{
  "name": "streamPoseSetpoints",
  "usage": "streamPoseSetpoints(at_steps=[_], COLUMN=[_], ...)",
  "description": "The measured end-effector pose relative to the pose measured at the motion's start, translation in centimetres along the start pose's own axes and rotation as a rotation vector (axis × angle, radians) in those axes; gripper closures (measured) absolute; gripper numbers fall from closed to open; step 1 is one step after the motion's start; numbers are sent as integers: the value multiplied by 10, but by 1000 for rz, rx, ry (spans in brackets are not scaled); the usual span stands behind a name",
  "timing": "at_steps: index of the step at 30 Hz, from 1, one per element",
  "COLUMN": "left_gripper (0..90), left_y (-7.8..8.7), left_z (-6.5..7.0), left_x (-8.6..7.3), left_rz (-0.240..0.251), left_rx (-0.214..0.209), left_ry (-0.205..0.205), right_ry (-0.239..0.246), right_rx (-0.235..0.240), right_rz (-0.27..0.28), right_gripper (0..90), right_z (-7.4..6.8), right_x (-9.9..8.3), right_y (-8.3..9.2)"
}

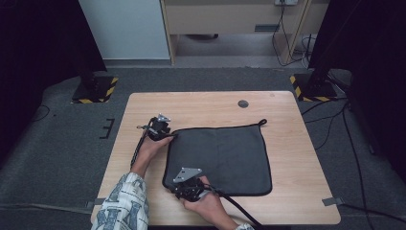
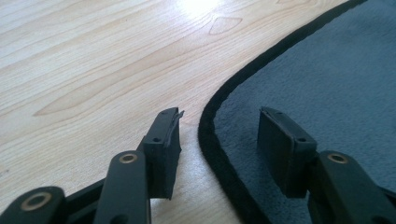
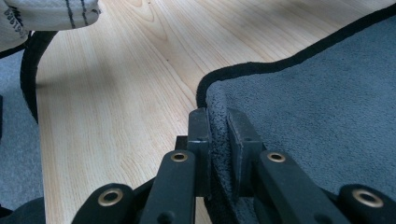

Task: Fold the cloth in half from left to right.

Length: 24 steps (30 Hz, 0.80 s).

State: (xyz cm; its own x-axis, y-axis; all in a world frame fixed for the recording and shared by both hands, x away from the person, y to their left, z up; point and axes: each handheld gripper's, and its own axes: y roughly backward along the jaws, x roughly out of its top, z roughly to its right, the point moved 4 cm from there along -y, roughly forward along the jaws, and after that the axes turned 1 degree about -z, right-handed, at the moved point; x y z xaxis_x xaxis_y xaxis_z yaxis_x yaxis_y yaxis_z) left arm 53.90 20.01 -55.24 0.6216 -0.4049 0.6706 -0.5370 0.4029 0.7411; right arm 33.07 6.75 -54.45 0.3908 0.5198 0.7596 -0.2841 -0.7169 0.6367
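A dark grey cloth [image 1: 220, 158] with a black hem lies flat on the wooden table [image 1: 201, 105]. My left gripper [image 1: 168, 135] is at the cloth's far left corner. In the left gripper view the left gripper [image 2: 219, 135] is open and straddles the hem: one pad [image 2: 163, 140] is over bare wood, the other [image 2: 280, 144] over the cloth [image 2: 327, 84], neither pressing. My right gripper [image 1: 175, 188] is at the near left corner. In the right gripper view the right gripper [image 3: 217, 135] is shut on a pinched fold of the cloth [image 3: 317, 102].
A small loop [image 1: 262, 122] sticks out at the cloth's far right corner. A round dark cap [image 1: 243, 103] sits in the tabletop behind it. A patterned sleeve [image 1: 122, 203] lies over the near left edge. Two striped stand bases [image 1: 95, 90] [image 1: 311, 88] flank the table's far side.
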Motion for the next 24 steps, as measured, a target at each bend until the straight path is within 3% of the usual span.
streamPoseSetpoints(at_steps=[7,11,15,21,24], left_gripper=[524,666,798,836,841], left_y=[-2,-2,-3,-2,4], left_z=[2,6,9,10,9], left_x=[-1,-1,0,1,7], left_rz=[1,4,9,1,29], left_rx=[-13,-33,-44,-24,-5], left_ry=[-13,-24,-9,-17,0], right_ry=[0,2,5,14,20], right_rx=[0,1,0,-10,-19], right_rz=[4,6,9,12,20], right_gripper=[814,814,814,814,815], right_z=[0,0,0,-1,0], right_x=[0,0,0,1,2], right_y=[1,2,2,4,8])
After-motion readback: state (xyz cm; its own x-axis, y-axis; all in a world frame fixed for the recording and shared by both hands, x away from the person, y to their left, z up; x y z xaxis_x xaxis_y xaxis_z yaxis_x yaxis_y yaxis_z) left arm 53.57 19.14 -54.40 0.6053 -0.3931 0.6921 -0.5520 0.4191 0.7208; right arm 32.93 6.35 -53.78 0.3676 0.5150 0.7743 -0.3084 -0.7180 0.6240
